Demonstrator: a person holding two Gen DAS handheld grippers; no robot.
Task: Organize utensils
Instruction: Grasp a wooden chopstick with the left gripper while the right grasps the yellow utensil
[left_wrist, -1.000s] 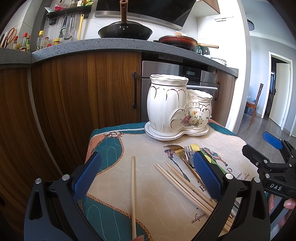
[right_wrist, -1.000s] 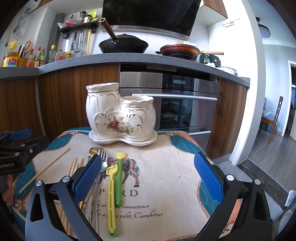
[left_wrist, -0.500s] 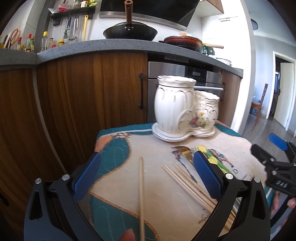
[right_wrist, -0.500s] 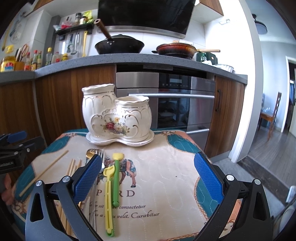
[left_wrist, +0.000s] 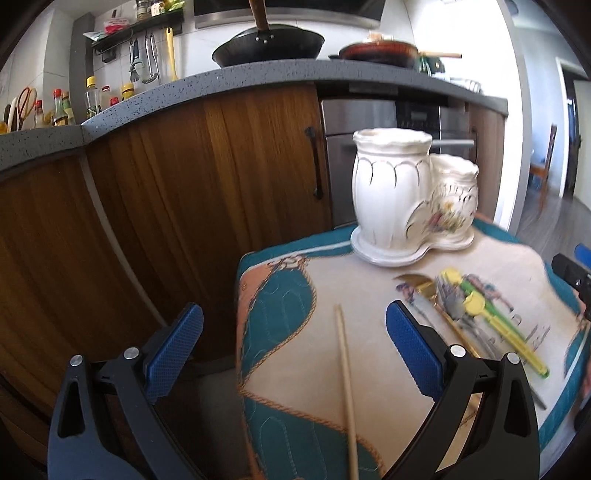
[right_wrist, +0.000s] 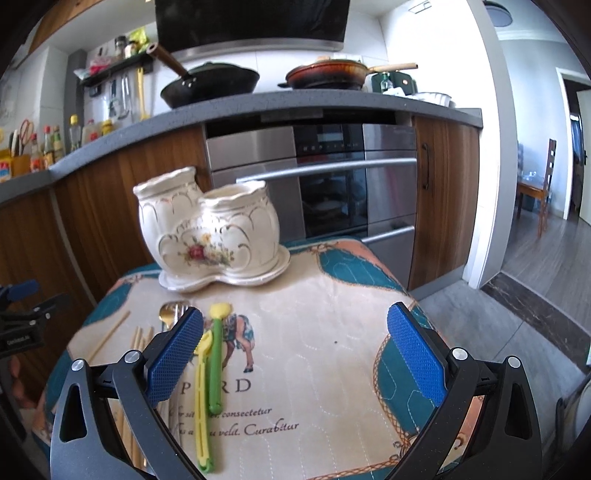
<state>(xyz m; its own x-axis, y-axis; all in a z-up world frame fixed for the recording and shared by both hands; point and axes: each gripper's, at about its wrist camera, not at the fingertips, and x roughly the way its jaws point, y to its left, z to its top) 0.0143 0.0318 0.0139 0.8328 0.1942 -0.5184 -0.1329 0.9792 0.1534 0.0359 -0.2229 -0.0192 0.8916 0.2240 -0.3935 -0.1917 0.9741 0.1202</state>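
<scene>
A white two-pot ceramic utensil holder (left_wrist: 406, 206) (right_wrist: 210, 236) stands on its saucer at the back of a quilted mat (right_wrist: 332, 350). One loose chopstick (left_wrist: 346, 384) lies between the wide jaws of my open left gripper (left_wrist: 295, 347), near the mat's left edge. More chopsticks (right_wrist: 138, 338), a gold spoon (right_wrist: 168, 314), a fork, and green (right_wrist: 217, 354) and yellow (right_wrist: 201, 391) plastic utensils lie left of centre. My right gripper (right_wrist: 295, 350) hangs open over the mat, its left finger (right_wrist: 173, 354) above the cutlery.
Wooden cabinets (left_wrist: 166, 206) and a steel oven (right_wrist: 332, 177) stand right behind the small table. Pans and bottles sit on the grey counter (right_wrist: 258, 103). The floor drops away at the mat's right (right_wrist: 498, 314) and left edges.
My left gripper has swung left, so the holder and cutlery now sit further right in its view. The right gripper has tilted slightly and drifted a little.
</scene>
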